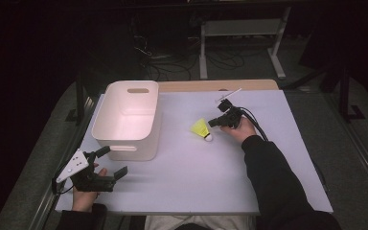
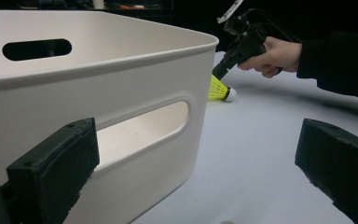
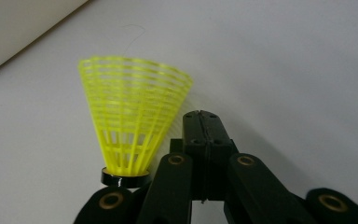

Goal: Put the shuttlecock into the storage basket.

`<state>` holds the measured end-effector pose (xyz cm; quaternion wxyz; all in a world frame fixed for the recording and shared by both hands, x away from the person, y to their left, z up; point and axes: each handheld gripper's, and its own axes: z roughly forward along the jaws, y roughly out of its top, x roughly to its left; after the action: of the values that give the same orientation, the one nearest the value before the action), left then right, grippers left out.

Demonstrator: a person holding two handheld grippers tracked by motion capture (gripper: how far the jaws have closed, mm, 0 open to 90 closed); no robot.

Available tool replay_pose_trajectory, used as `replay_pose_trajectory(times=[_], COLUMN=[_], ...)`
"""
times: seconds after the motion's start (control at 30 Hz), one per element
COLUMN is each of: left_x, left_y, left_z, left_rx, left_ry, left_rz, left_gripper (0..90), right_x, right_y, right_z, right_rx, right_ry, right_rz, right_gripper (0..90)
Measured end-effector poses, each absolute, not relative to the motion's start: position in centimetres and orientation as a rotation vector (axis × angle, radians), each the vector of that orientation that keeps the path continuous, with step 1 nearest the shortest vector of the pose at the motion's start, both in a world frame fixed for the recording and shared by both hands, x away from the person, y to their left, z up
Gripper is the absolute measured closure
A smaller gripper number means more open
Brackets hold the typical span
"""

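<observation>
A: What is seen nearest?
B: The left gripper point(image 1: 106, 164) is held with jaws spread, empty, at the near side of the bin point(image 1: 146, 127).

A: And farther off?
B: The right gripper point(image 3: 205, 122) is clenched on nothing, its jaws beside the shuttlecock point(image 1: 202, 129), which lies mid-table.

A: The step?
B: A pickup is judged unstarted; the jaws must be opened first.

A: Surroundings?
B: A pale mat point(image 1: 196, 177) is laid; the room beyond is dark.

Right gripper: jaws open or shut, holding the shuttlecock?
Shut, holding nothing. The right gripper has its pads pressed together beside the yellow shuttlecock, which lies on the table.
</observation>
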<state>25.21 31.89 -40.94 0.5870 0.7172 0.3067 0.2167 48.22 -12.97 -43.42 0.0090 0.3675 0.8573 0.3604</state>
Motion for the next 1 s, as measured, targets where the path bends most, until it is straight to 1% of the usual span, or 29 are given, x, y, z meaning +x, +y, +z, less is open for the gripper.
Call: replay_pose_trajectory(times=[0.5,0.83,1.0], left_x=[25.2,25.2,25.2], left_y=[31.9,31.9,31.9], left_z=[-40.9,-40.9,-40.9], left_rx=[1.671,1.671,1.675], left_ry=[0.716,0.716,0.722], left_rz=[0.506,0.507,0.507], left_gripper=[0.0,0.0,0.0], right_x=[47.5,47.0,46.8], right_y=[-13.7,-13.8,-13.9], right_z=[-41.6,-40.8,-40.4], right_rx=[1.117,1.097,1.08], right_ry=[2.656,2.651,2.659], right_rz=[1.126,1.14,1.155], right_gripper=[88.6,85.2,80.8])
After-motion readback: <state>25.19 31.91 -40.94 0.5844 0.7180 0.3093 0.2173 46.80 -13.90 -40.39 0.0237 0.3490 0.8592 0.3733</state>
